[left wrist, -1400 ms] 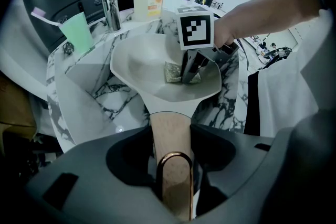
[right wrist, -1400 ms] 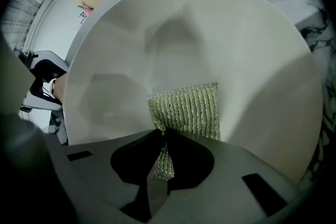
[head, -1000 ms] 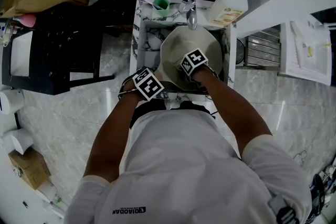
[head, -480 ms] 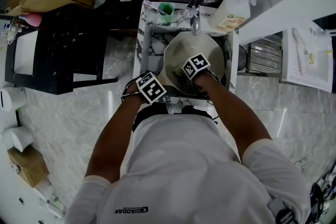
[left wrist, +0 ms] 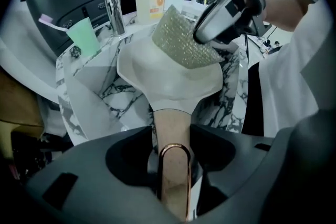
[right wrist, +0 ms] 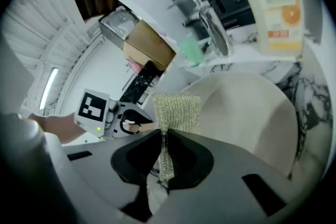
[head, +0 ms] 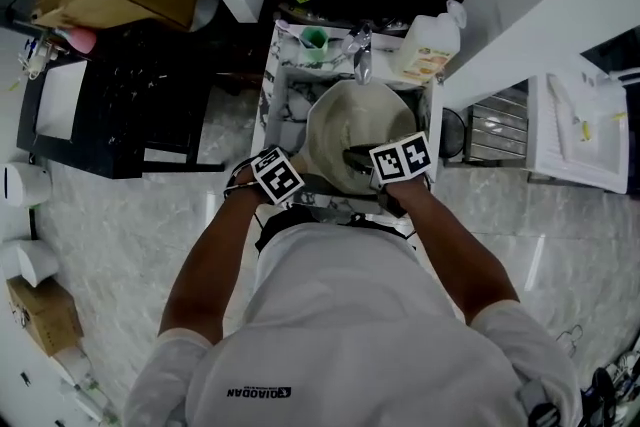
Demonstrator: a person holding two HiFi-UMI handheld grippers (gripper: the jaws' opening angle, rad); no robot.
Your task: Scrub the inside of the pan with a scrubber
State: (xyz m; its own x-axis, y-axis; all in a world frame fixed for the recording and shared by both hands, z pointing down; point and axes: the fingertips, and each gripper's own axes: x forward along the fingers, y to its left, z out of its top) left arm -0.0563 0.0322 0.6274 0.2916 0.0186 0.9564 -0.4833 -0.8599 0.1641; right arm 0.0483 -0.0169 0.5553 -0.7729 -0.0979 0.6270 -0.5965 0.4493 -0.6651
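Note:
A cream pan (head: 355, 130) sits tilted in the small marble sink (head: 277, 80). Its tan handle with a copper loop (left wrist: 173, 165) is clamped in my left gripper (left wrist: 170, 136), which is shut on it at the sink's front left (head: 278, 177). The pan's bowl (left wrist: 168, 78) faces away from that gripper. My right gripper (right wrist: 164, 147) is shut on a glittery mesh scrubber (right wrist: 177, 113), held over the pan's pale inside (right wrist: 247, 113). In the left gripper view the scrubber (left wrist: 184, 39) rests against the pan's far rim under the right gripper (left wrist: 228, 0).
A chrome tap (head: 362, 50) stands behind the sink, with a green cup (head: 314, 40) to its left and a soap bottle (head: 428, 40) to its right. A black cart (head: 110, 105) stands at left and a wire rack (head: 495, 130) at right.
My right gripper has moved to the right and toward the sink's front with the scrubber. The left gripper keeps hold of the handle in about the same place.

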